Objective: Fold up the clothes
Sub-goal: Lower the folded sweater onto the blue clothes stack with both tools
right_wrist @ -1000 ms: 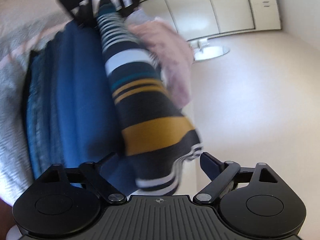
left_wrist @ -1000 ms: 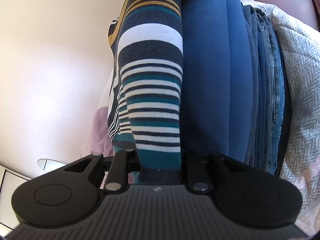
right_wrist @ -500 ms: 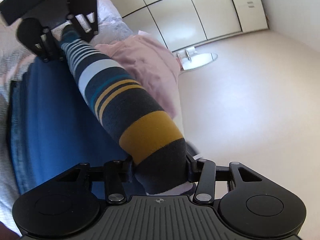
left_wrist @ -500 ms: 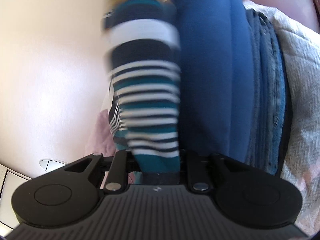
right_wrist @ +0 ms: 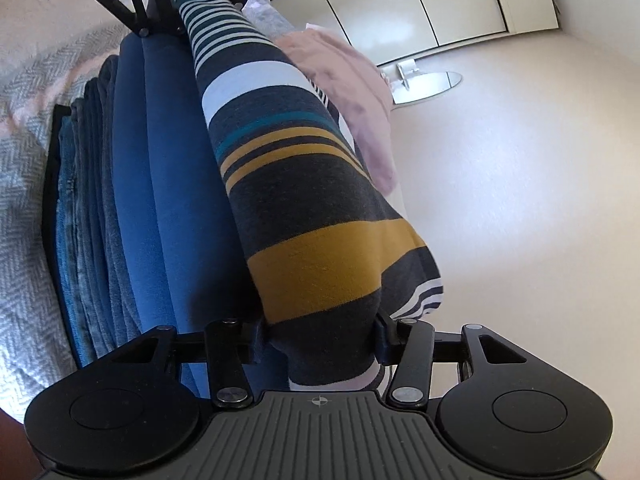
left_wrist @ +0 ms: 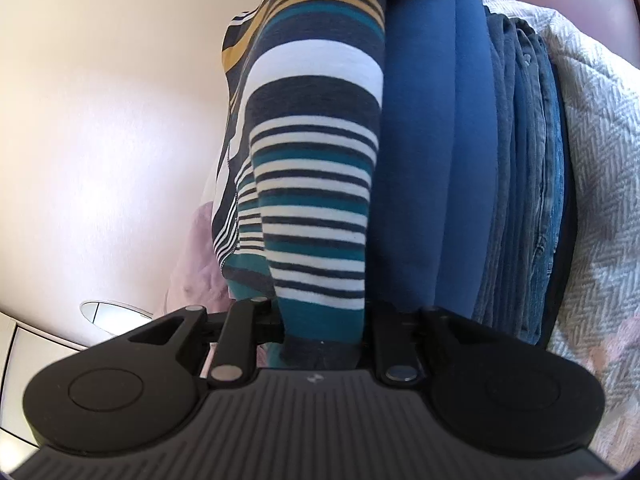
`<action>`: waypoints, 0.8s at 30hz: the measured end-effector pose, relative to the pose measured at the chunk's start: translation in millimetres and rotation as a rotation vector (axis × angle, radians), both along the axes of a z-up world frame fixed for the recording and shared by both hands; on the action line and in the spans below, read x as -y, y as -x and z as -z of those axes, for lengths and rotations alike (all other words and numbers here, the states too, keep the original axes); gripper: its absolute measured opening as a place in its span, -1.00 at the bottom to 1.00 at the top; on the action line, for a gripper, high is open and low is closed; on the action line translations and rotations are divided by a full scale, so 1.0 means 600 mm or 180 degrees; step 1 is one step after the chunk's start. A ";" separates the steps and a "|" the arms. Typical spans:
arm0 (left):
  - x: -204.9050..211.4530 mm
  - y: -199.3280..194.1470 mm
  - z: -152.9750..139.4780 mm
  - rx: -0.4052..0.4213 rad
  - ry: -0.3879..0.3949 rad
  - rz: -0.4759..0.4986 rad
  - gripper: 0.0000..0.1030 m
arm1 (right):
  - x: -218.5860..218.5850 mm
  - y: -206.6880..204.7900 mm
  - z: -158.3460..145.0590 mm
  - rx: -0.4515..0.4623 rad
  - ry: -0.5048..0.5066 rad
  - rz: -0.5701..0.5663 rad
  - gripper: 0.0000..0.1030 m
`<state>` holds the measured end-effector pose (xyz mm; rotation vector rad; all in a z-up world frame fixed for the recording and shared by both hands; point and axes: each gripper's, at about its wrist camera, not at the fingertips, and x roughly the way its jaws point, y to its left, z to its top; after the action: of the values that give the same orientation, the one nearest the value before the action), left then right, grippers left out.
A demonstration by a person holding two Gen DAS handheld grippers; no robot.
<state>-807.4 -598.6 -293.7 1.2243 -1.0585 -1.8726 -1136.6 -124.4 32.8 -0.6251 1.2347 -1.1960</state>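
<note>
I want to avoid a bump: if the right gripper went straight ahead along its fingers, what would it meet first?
Probably the left gripper, which holds the far end of the striped garment stretched from the right gripper; depth is hard to judge.

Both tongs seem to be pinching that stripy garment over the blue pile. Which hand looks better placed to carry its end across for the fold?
Probably right. The right tongs pinch the striped garment's mustard-banded end; the left tongs anchor the narrow-striped end.

Striped garment [right_wrist: 304, 200] — navy, white, teal, mustard — beside plain blue fabric [right_wrist: 168, 184]
</note>
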 end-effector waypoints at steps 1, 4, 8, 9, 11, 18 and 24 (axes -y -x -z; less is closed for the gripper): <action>-0.005 -0.006 0.000 -0.0005 0.0004 0.0005 -0.69 | -0.007 0.004 -0.002 -0.0011 0.0006 -0.0010 -0.02; -0.018 -0.049 0.008 -0.0052 -0.0028 0.0005 -0.59 | -0.011 0.008 -0.013 -0.0080 -0.0017 -0.0008 0.07; -0.023 -0.108 -0.001 -0.0128 -0.0176 0.0001 -0.45 | -0.029 0.016 -0.052 0.0003 -0.0153 0.0089 0.24; -0.026 -0.120 -0.014 -0.0146 -0.0219 0.0007 -0.43 | -0.035 0.018 -0.068 0.0077 -0.0226 0.0117 0.28; -0.033 -0.138 -0.035 -0.0187 -0.0304 0.0014 -0.43 | -0.043 0.010 -0.086 0.0300 -0.0356 0.0142 0.30; -0.009 -0.150 -0.157 -0.0866 -0.0680 -0.0199 -0.39 | 0.058 -0.027 -0.165 0.1670 -0.0454 0.0249 0.30; -0.010 -0.211 -0.297 -0.1439 -0.0871 -0.0225 -0.39 | 0.175 0.043 -0.229 0.2699 -0.0783 0.0655 0.29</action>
<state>-681.0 -592.5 -115.4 0.8980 -0.5236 -2.1508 -1162.1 -229.4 169.9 0.2063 0.6984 -1.2546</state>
